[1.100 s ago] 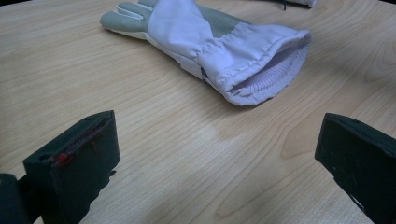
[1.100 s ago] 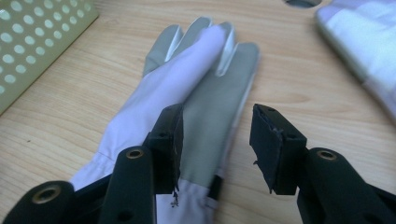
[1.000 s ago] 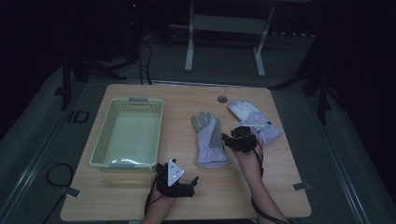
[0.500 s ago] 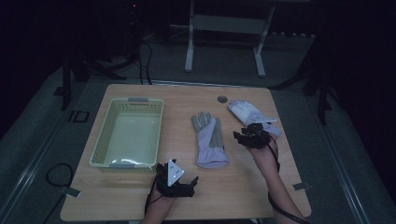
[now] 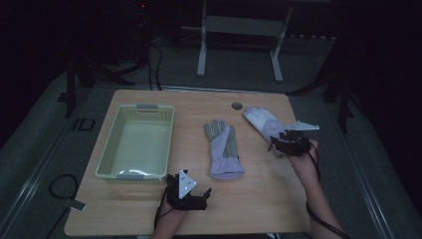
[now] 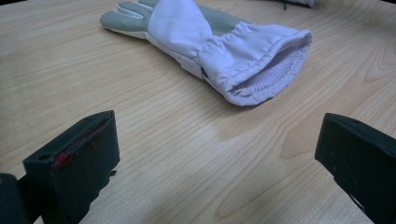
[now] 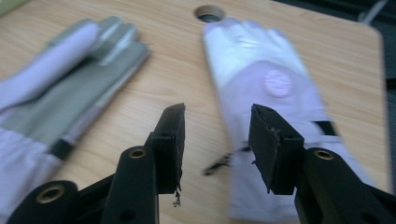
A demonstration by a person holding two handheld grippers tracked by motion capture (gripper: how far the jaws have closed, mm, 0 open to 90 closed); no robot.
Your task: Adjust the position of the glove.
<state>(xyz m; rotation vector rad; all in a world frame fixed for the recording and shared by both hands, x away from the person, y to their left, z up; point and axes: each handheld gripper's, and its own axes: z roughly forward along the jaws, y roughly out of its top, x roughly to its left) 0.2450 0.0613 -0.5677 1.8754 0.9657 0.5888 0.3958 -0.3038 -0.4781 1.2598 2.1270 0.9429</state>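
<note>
I am holding my right gripper (image 5: 287,143) just over the cuff end of the white glove (image 7: 261,79), which is lying flat at the right side of the table (image 5: 259,199), fingers pointing toward the round hole (image 5: 237,105) at the far edge. Its jaws are standing partly apart with nothing between them. My left gripper (image 5: 191,198) is resting near the front edge, jaws spread wide and empty, looking at the open cuff of the grey-and-lilac glove (image 6: 210,42) lying mid-table, beside the pale basket (image 5: 112,149).

Both gloves are looking soft, light and floppy to me; I am expecting them to sag and fold once lifted. The gathered elastic cuff seems the surest place to pinch, since it is bunching the fabric thickly.

The right gripper view is blurring, so the dark strap at the white glove's wrist is probably a closure tab. That glove's cuff is hiding behind my jaws.
</note>
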